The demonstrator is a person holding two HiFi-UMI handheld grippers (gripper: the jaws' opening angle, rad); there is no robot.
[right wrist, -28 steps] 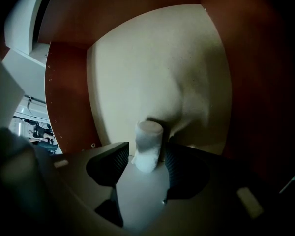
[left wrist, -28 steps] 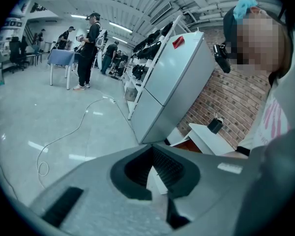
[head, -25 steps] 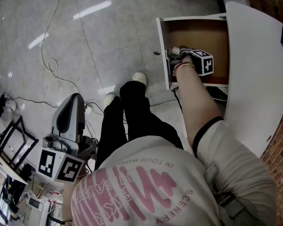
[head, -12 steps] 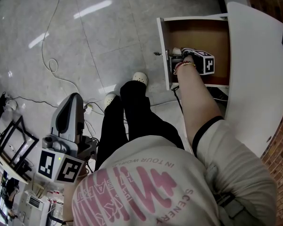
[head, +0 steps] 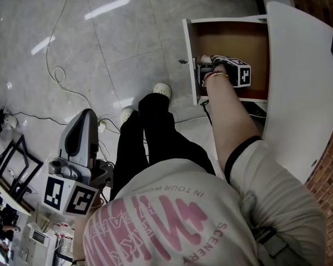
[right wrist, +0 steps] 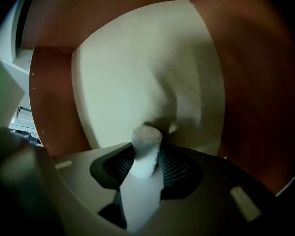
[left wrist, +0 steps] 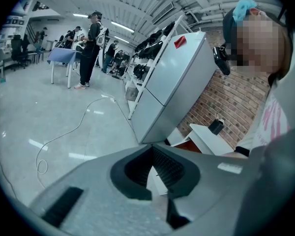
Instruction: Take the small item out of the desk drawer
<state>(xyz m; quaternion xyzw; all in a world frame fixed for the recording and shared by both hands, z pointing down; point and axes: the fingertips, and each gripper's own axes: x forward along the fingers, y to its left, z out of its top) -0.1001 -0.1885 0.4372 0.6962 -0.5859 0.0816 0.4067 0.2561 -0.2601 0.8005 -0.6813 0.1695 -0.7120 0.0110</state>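
While right tool (right wrist: pixel 147 168), jaws just closing, pinches white cylinder (right wrist: pixel 147 141) | drawer floor (right wrist: pixel 137 73) pale | left tool (left wrist: pixel 155 173) closed, empty | glossy grey floor (head: pixel 100 49)

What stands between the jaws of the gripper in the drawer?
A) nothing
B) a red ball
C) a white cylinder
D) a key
C: the right gripper has just been closing its jaws, and a white cylinder stands between them in the drawer.

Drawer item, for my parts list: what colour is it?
The item is white; the right gripper view shows it best.
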